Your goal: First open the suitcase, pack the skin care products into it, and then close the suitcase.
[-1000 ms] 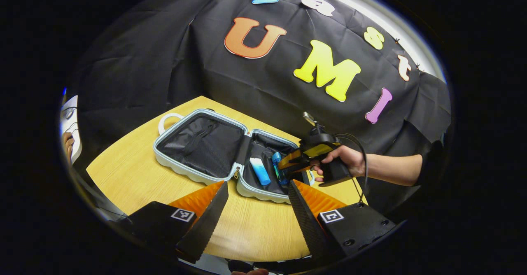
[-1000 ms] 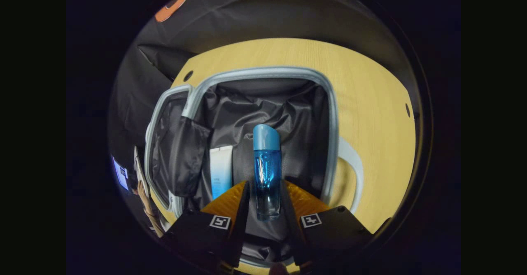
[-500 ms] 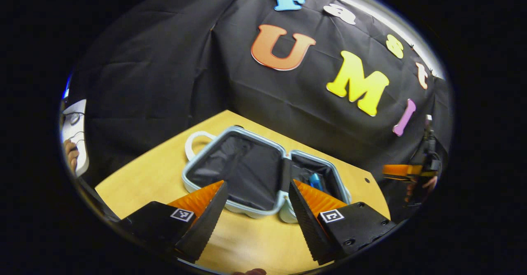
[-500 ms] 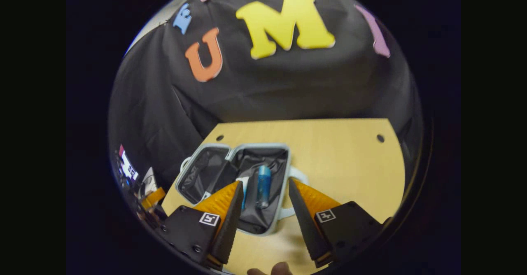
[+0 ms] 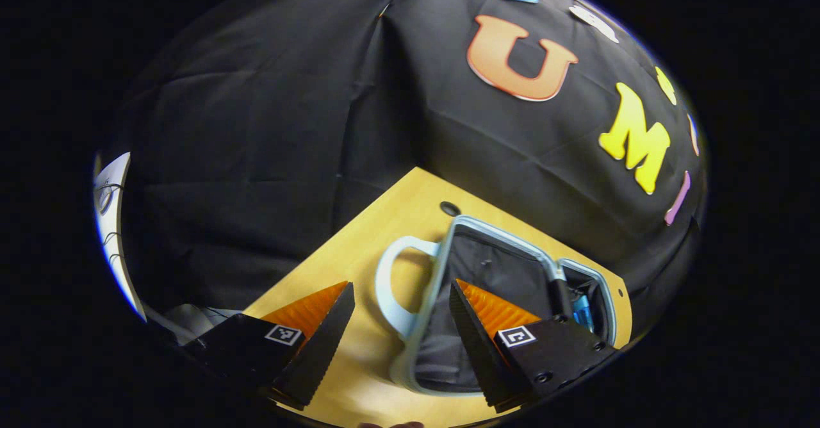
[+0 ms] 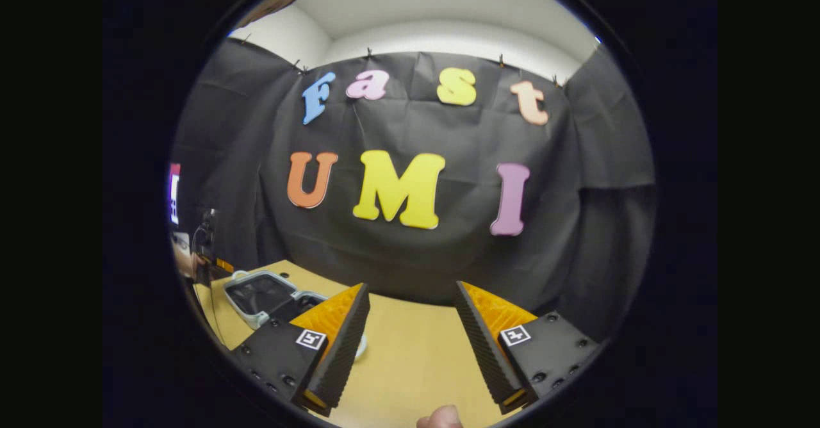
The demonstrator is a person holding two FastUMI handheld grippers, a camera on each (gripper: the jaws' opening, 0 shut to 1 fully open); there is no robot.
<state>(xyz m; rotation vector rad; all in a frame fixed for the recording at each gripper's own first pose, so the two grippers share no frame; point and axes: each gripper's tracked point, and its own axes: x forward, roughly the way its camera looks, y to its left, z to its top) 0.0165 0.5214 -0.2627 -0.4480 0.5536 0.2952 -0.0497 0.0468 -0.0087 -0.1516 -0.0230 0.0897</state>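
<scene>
Wooden yellow tabletop [image 6: 416,351] | pale-blue hard-shell suitcase [image 5: 442,268] lies open, blue skin-care bottle [image 5: 582,312] seen inside far half | left gripper [image 5: 400,325] fingers apart near handle | right gripper [image 6: 410,338] fingers apart, empty | packing judged done; closing left.

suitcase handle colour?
White or very pale. The handle shows best in the left gripper view, lying on the table beside the open suitcase.
</scene>
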